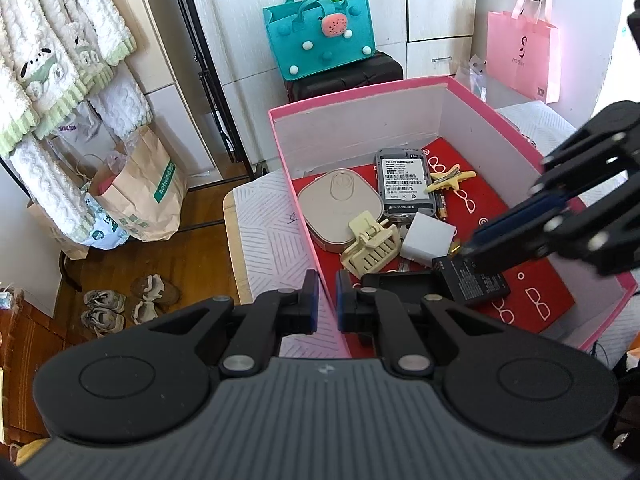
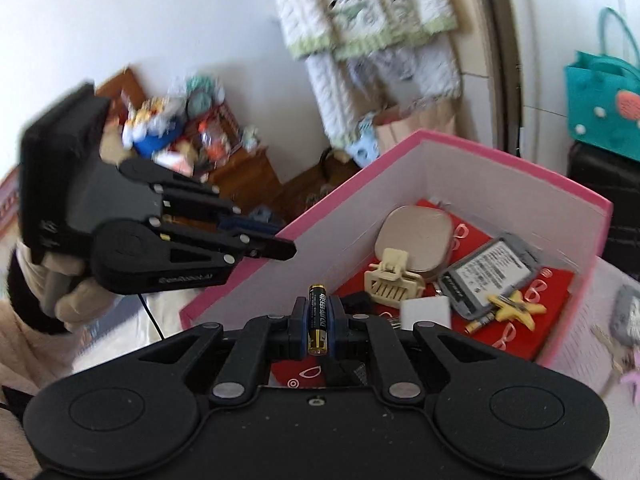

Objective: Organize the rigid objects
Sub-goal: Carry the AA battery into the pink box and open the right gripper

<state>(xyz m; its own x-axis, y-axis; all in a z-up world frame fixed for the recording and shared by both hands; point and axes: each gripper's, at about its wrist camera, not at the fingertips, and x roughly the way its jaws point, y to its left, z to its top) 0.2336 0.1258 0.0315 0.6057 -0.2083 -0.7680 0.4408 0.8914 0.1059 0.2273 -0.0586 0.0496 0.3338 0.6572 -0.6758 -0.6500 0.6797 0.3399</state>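
Note:
A pink box [image 1: 360,96] with a red floor stands on the table. In it lie a beige rounded case [image 1: 340,208], a grey labelled device [image 1: 404,184], a cream claw clip [image 1: 372,244], a yellow hair clip [image 1: 448,182], a white block [image 1: 428,236], a black battery pack [image 1: 476,284] and a loose battery [image 2: 480,322]. My left gripper [image 1: 327,300] is shut on the box's near wall. My right gripper [image 2: 318,306] hangs over the box, shut on a black and gold battery [image 2: 318,320]. In the left wrist view the right gripper [image 1: 468,246] reaches in from the right.
A white patterned cloth [image 1: 264,224] covers the table. A teal bag [image 1: 320,40] sits on a black case behind the box, beside a pink bag [image 1: 520,60]. Towels [image 1: 52,60], a paper bag [image 1: 148,200] and shoes [image 1: 120,304] are at the left.

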